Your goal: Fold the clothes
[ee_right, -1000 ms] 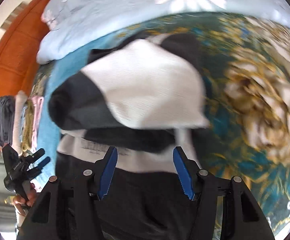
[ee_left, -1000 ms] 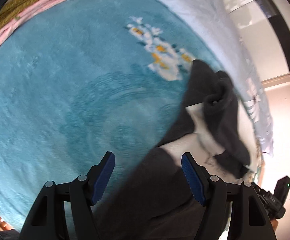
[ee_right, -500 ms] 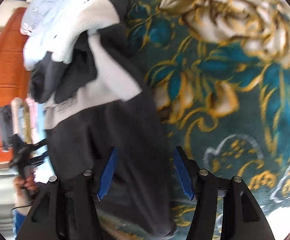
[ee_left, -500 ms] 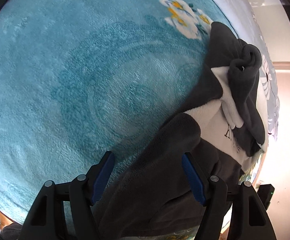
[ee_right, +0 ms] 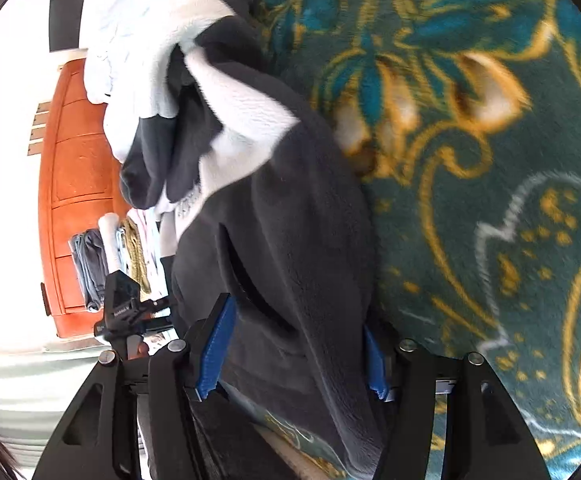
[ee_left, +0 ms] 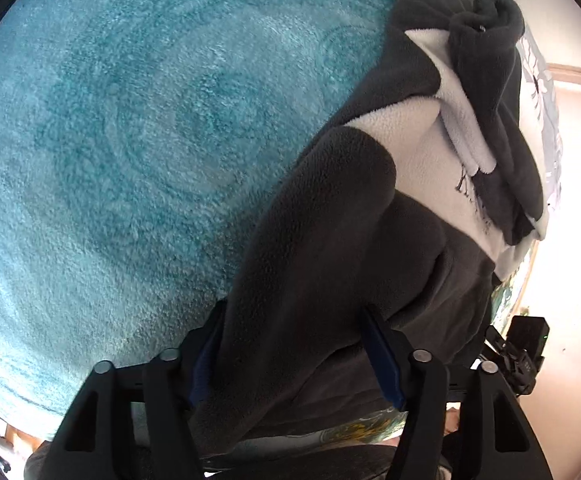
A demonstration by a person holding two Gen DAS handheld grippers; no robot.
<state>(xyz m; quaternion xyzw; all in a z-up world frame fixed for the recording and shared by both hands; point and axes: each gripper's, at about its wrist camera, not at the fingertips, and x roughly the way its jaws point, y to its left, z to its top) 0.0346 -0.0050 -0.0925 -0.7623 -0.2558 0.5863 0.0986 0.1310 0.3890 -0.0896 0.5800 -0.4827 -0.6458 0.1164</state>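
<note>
Fleece garment (ee_left: pixel 330 240) edge lies between both spread-fingered grippers, left (ee_left: pixel 296 356) and right (ee_right: pixel 294 354); teal blanket (ee_left: pixel 130 140) spreads leftward.

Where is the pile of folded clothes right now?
In the right wrist view, the folded clothes sit stacked at the left edge, in front of the orange wooden cabinet and just left of the gray-and-white fleece garment.

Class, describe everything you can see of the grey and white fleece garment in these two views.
The fleece garment is dark grey with white panels and small dark lettering on the white. It looks thick and fuzzy. It lies crumpled, one sleeve bunched at the far end, over the teal blanket. Its near edge lies between the open fingers of the left gripper and the right gripper.
</note>
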